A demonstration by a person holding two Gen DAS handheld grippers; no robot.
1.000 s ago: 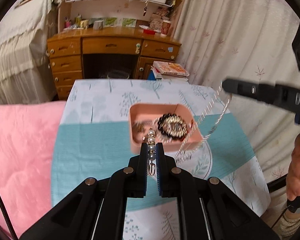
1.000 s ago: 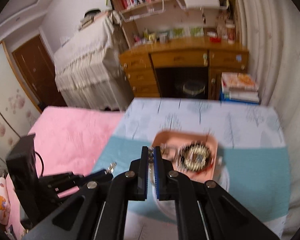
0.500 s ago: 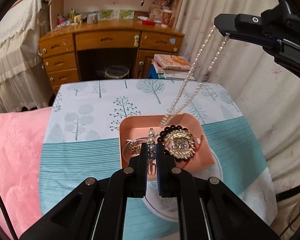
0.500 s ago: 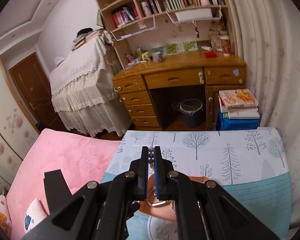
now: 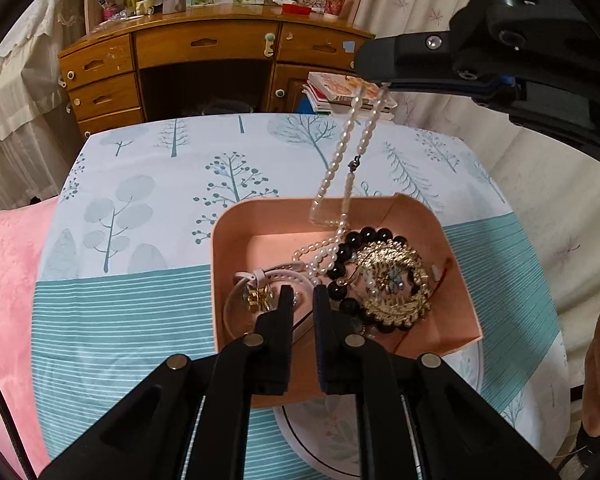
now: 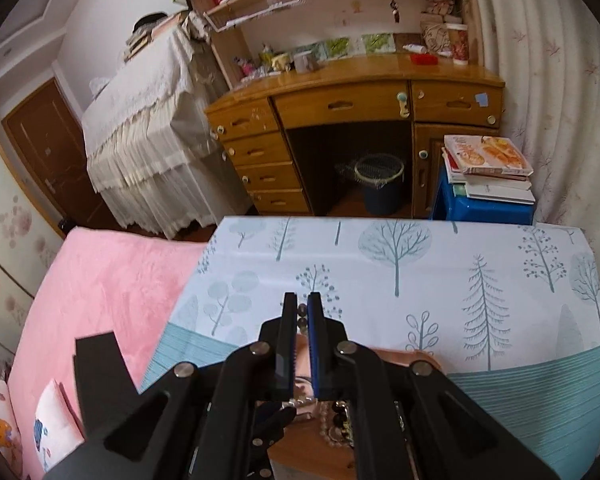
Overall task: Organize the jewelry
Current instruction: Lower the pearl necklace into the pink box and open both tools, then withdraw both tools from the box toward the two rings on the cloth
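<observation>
Pink tray: a square salmon-pink tray [image 5: 452,240] sits on the table [image 5: 140,200], partly over a white plate [image 5: 328,440], and holds the jewelry.
Pearl necklace: a white pearl necklace [image 5: 358,132] hangs in a double strand from the right gripper [image 6: 302,312], its lower end coiled on the tray floor among the other pieces.
Right gripper: raised above the tray's far edge, jaws closed to a thin slit with beads pinched between them at the tips.
Left gripper: the left gripper [image 5: 303,300] hovers low over the tray's near side, jaws parted by a narrow gap with nothing between them.
Tray contents: a gold filigree brooch [image 5: 394,282] lies on a black bead bracelet [image 5: 340,264]; a pale pink watch [image 5: 280,274] and a small gold ornament [image 5: 258,298] lie to the left.
Cloth: white with blue-grey trees and teal stripes.
Backdrop: a wooden desk [image 6: 340,108] with drawers, a pink bedspread [image 6: 100,288] to the left.
</observation>
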